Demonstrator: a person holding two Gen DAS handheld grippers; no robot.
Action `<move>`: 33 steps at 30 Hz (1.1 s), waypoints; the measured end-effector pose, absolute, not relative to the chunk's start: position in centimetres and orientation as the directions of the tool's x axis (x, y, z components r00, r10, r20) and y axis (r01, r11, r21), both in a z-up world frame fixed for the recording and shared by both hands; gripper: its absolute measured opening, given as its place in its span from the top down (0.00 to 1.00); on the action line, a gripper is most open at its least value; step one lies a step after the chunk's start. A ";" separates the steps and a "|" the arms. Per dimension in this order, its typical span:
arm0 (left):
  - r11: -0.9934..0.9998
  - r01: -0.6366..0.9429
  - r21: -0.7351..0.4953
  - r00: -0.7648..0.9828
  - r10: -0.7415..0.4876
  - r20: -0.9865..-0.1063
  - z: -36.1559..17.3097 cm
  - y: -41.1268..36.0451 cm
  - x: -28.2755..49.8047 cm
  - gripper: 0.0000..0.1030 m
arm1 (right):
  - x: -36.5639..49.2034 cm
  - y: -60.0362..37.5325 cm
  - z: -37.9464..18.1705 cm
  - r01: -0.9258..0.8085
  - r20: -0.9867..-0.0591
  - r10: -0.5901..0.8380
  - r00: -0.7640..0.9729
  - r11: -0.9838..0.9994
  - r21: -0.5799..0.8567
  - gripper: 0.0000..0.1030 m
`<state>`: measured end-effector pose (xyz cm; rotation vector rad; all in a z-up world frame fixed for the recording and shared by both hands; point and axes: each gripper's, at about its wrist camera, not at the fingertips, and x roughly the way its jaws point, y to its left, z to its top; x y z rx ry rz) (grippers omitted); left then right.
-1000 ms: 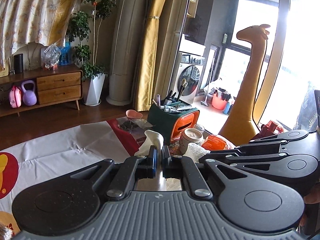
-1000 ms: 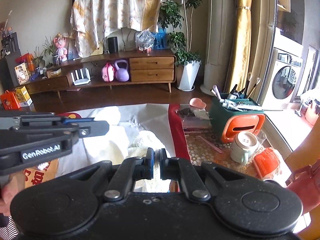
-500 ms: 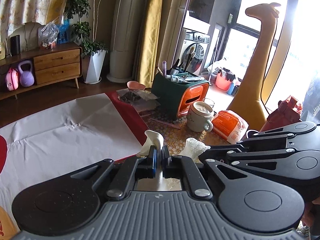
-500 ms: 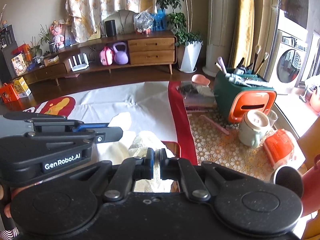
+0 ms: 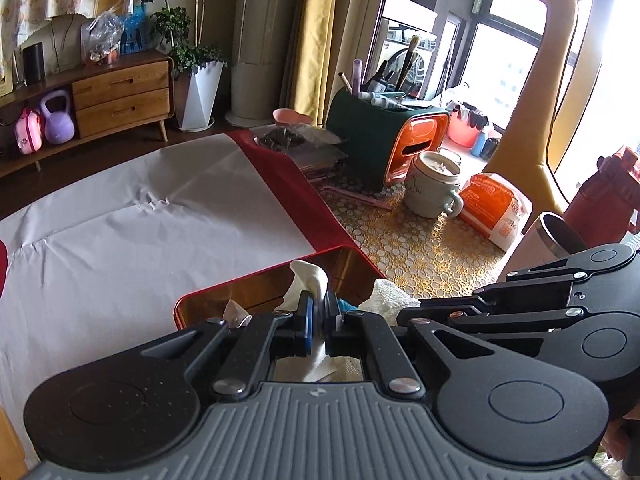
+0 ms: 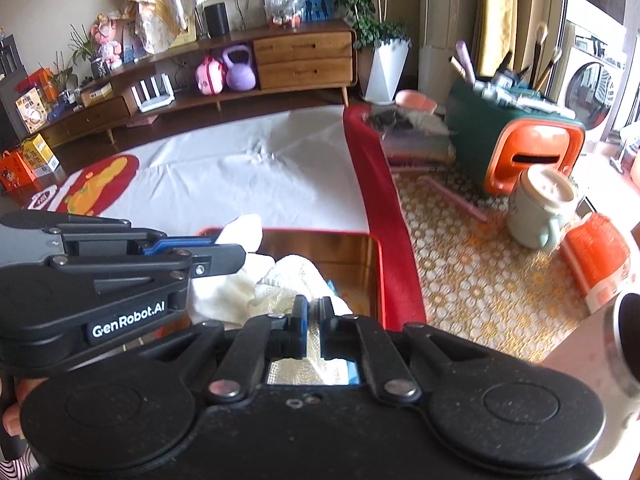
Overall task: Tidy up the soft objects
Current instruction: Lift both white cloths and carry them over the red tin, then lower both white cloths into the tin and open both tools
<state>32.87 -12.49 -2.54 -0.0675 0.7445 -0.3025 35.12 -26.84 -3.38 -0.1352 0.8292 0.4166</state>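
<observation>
A red-rimmed tin tray point(image 5: 352, 251) point(image 6: 381, 280) with a shiny golden inside lies on the table right under both grippers. My left gripper point(image 5: 318, 312) point(image 6: 230, 254) is shut on a smooth white cloth point(image 5: 310, 276) point(image 6: 244, 228), whose tip sticks up past the fingers. Close beside it on the right, my right gripper point(image 6: 314, 314) point(image 5: 404, 314) is shut on a cream knit cloth point(image 6: 288, 276) point(image 5: 384, 292). Both cloths hang down into the tray. I cannot tell whether they are one piece. Something blue point(image 6: 332, 285) shows under the cloth.
A white sheet point(image 5: 140, 220) with a red border covers the table to the left. On the patterned mat to the right stand a green and orange brush holder point(image 5: 384, 140), a lidded mug point(image 5: 432, 188), an orange packet point(image 5: 496, 208), a steel tumbler point(image 5: 556, 236) and a red bottle point(image 5: 608, 200).
Both grippers have come down together with the cloth still in them and tilted further downward. The red-rimmed tray, unseen a second ago, now lies directly below.
</observation>
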 end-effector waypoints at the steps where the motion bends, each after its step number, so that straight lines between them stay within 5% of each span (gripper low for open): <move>1: 0.955 0.245 -0.166 0.690 -0.291 -0.662 -2.9 -12.4 33.0 0.95 | 35.3 -26.8 -3.8 -0.409 -0.744 0.303 0.596 0.912 0.044 0.96; 20: 0.962 0.231 -0.143 0.607 -0.257 -0.752 -8.3 -12.1 34.4 0.95 | 36.1 -26.2 -8.6 -0.387 -0.787 0.288 0.545 0.919 0.069 0.94; 33: 0.966 0.231 -0.117 0.602 -0.236 -0.763 -7.6 -12.0 33.5 0.94 | 34.8 -26.8 -6.5 -0.394 -0.759 0.292 0.582 0.918 0.051 0.71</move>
